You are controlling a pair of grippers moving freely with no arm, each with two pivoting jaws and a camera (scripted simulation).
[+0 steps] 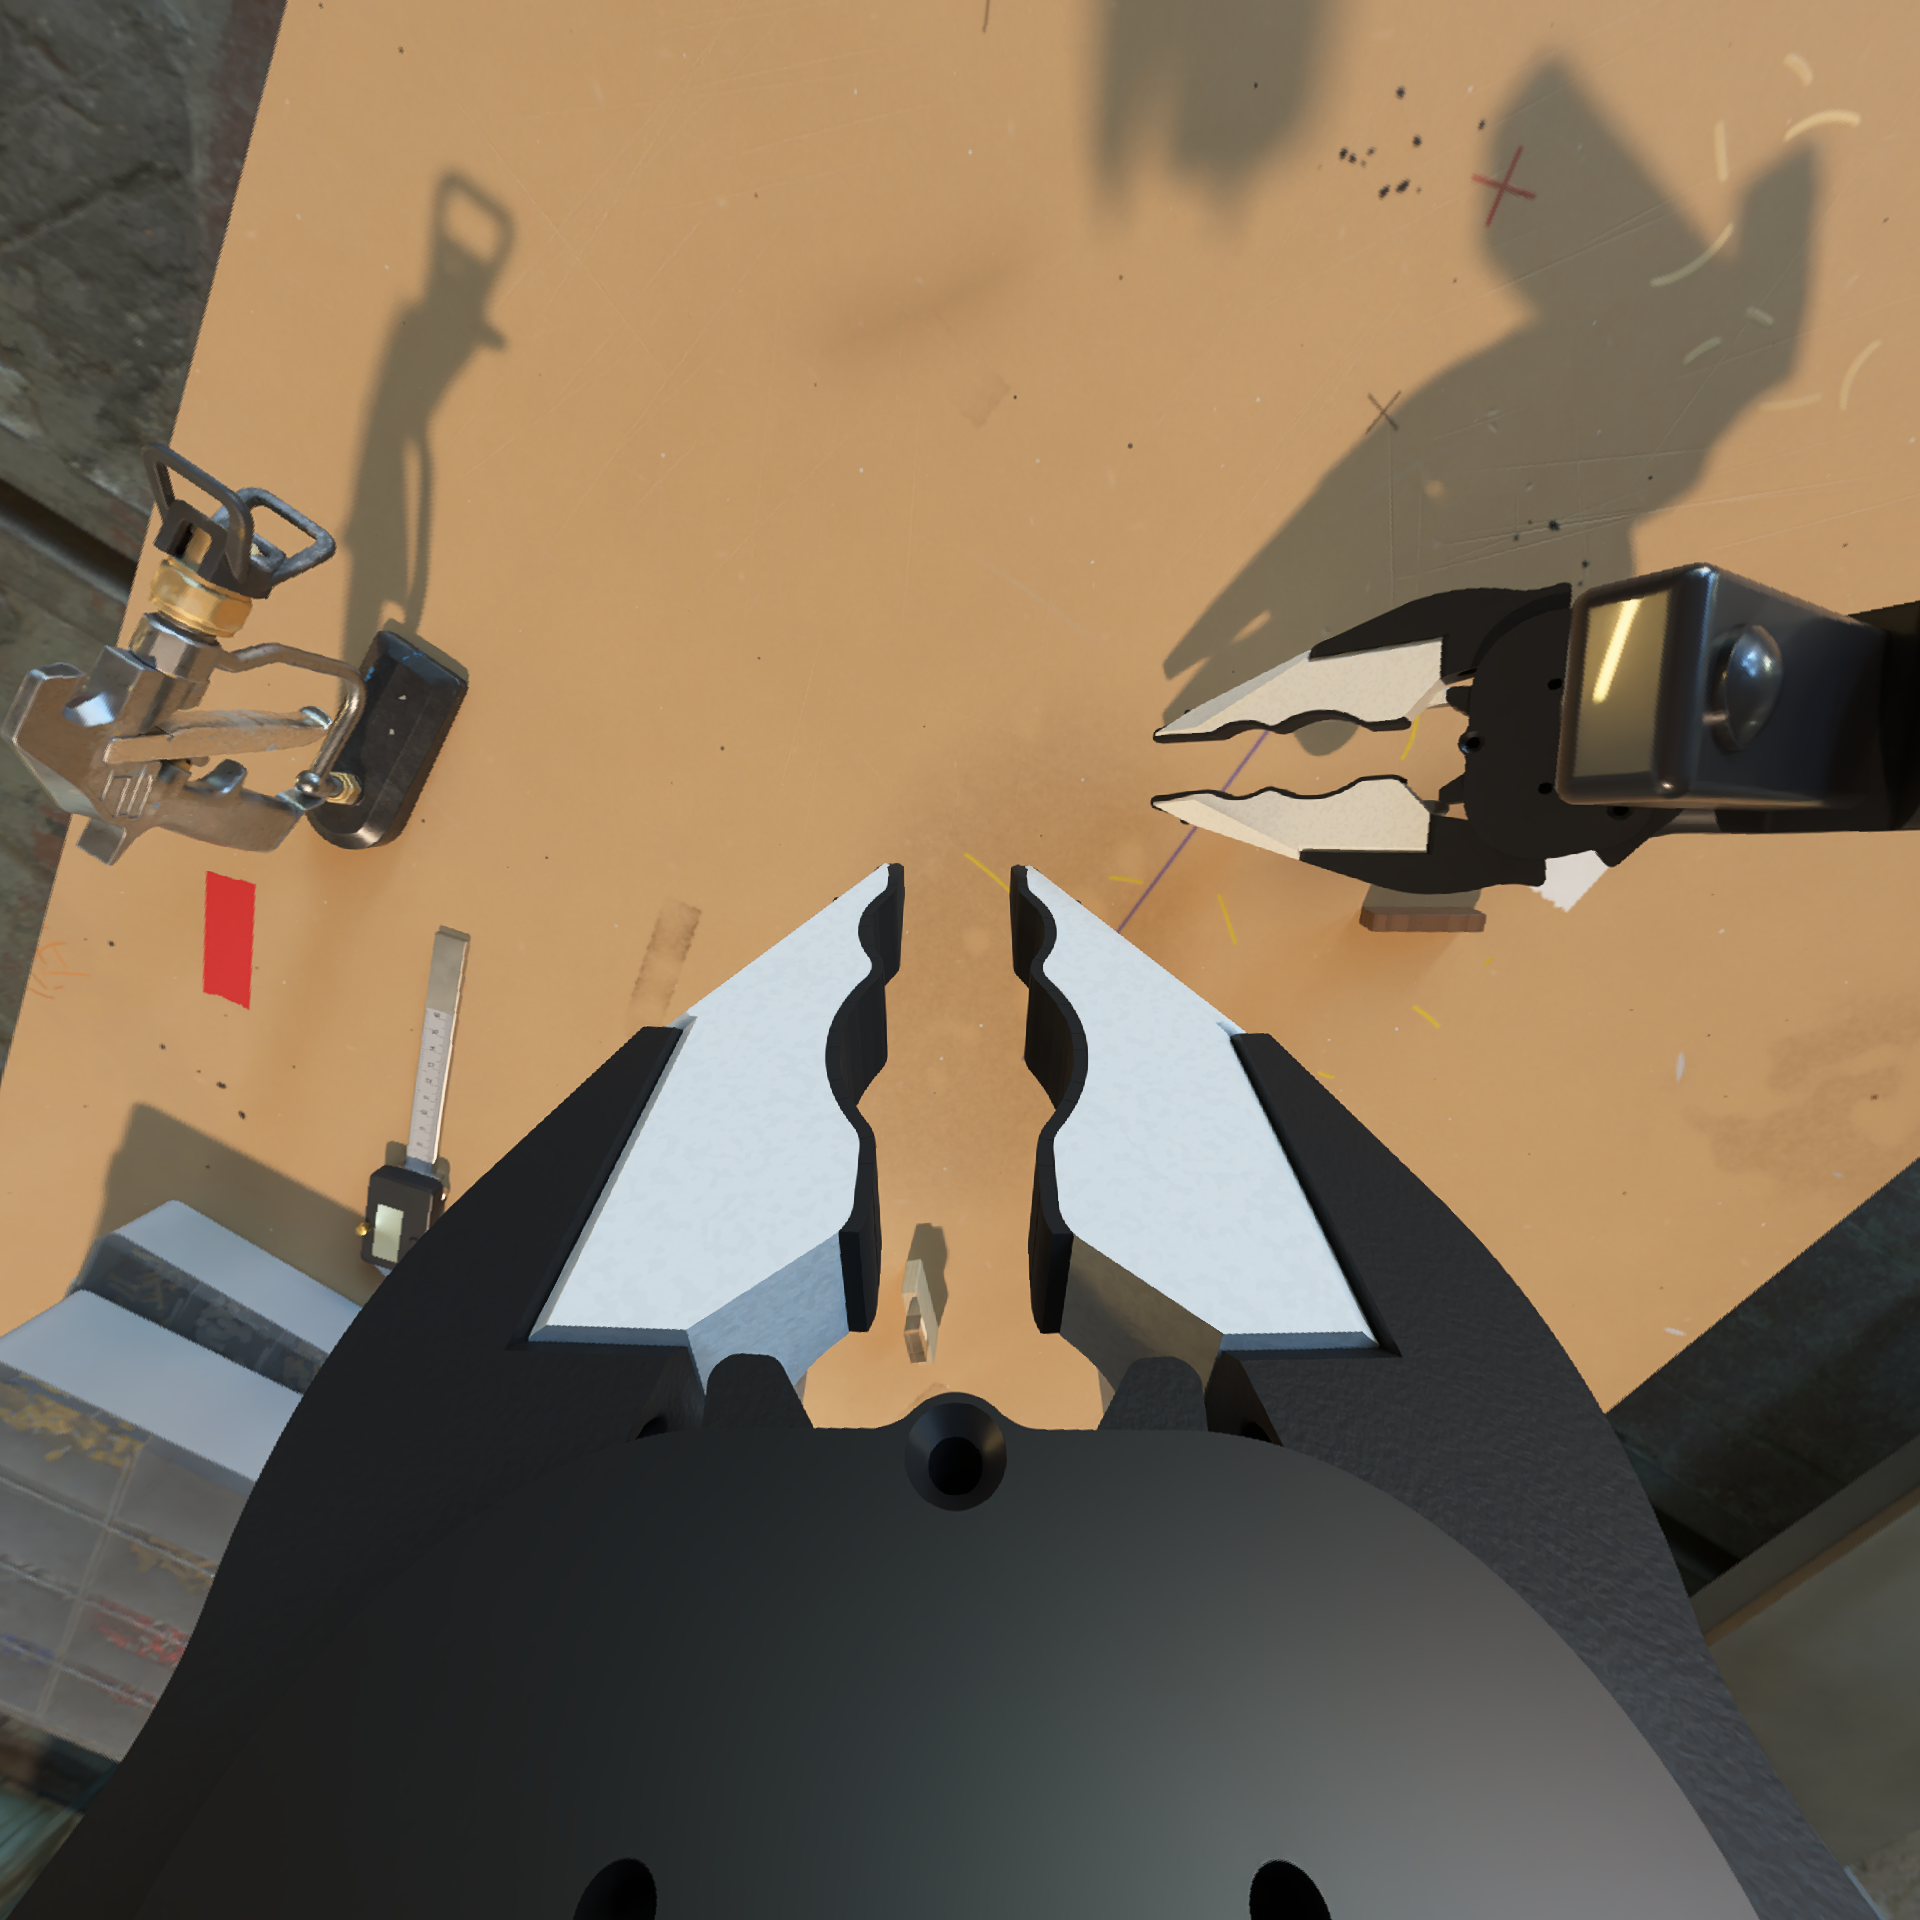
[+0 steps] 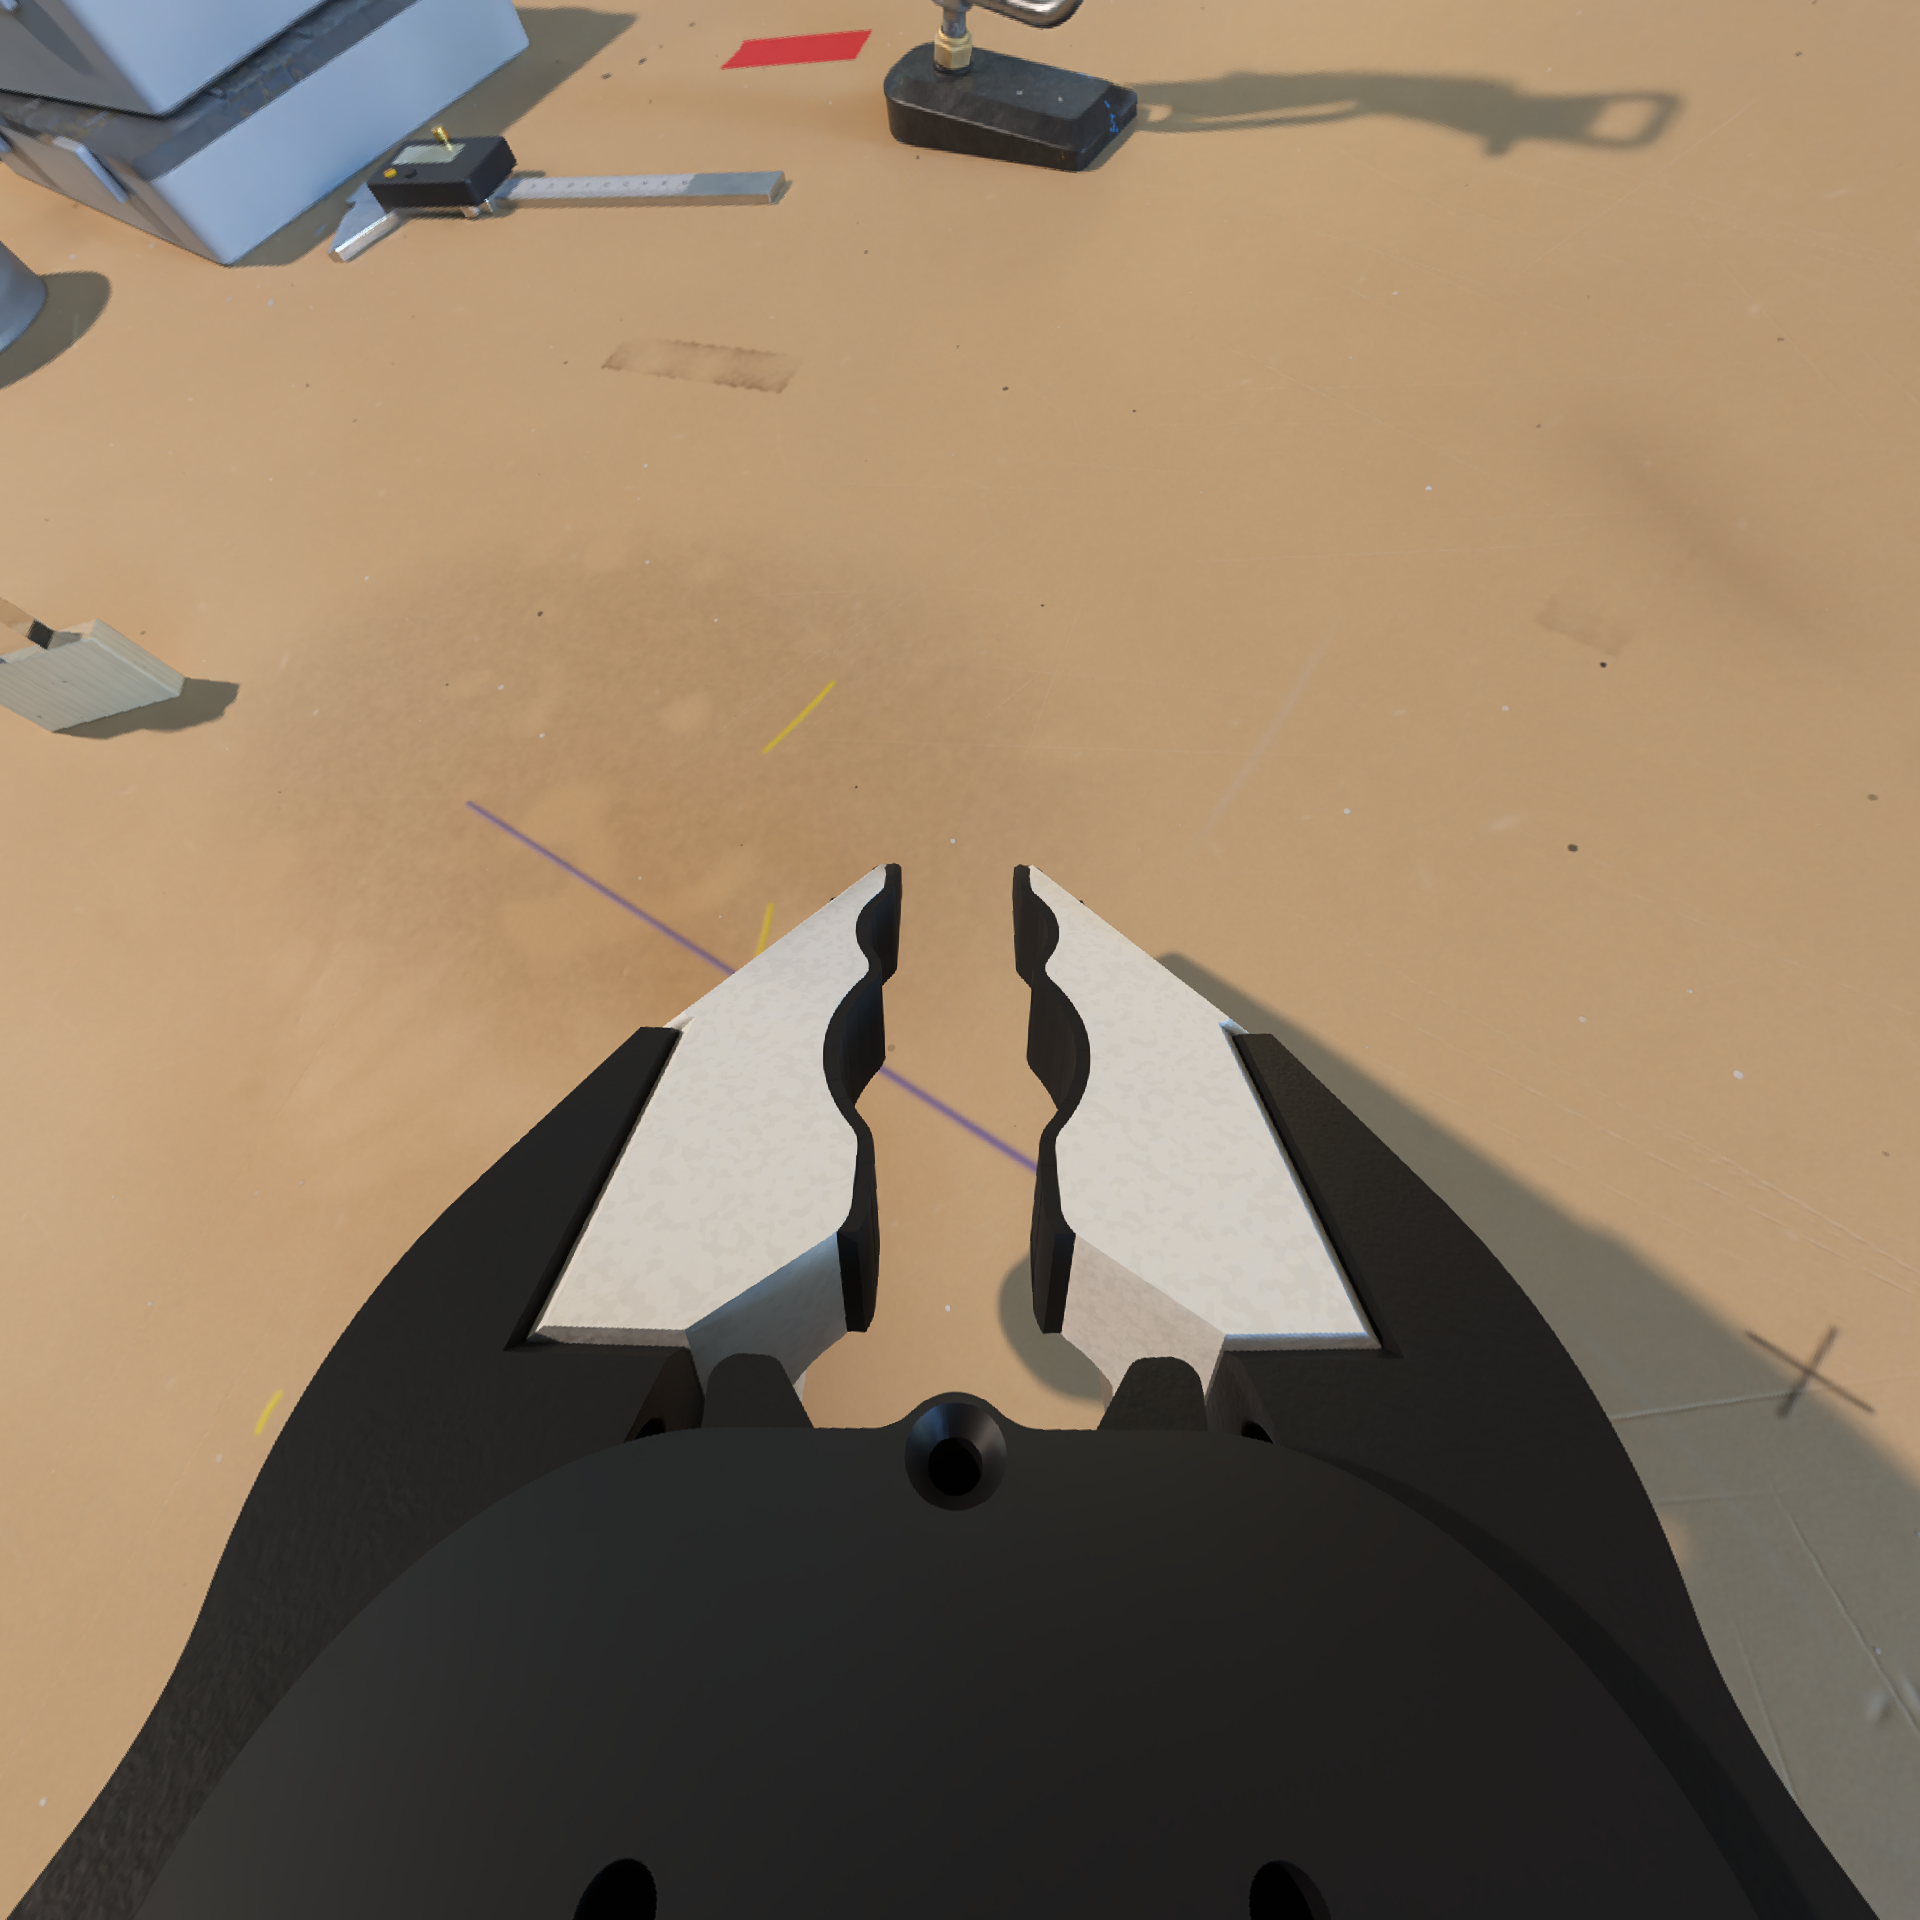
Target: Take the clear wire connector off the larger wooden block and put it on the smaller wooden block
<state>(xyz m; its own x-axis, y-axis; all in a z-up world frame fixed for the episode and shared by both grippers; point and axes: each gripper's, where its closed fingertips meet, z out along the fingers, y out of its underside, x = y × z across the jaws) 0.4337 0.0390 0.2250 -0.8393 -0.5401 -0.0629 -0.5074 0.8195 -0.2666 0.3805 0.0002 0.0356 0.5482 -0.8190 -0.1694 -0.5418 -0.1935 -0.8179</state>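
Note:
A pale wooden block (image 1: 923, 1276) lies on the tan table, seen low between my left gripper's fingers, with a small clear piece, apparently the wire connector (image 1: 914, 1338), at its near end. The block also shows at the left edge of the right wrist view (image 2: 99, 675), and the connector (image 2: 26, 621) is cut off there. A darker brown wooden block (image 1: 1423, 920) lies mostly hidden under my right gripper (image 1: 1158, 769). My left gripper (image 1: 956, 883) is open and empty above the table. My right gripper (image 2: 956, 883) is open and empty too, pointing toward the left gripper.
A metal spray gun (image 1: 208, 717) stands on a black base (image 2: 997, 109) at the left. A digital caliper (image 1: 431, 1091) (image 2: 540, 187), a red tape patch (image 1: 229, 935) and a grey-white case (image 1: 156, 1330) (image 2: 260, 125) lie near the table's left edge.

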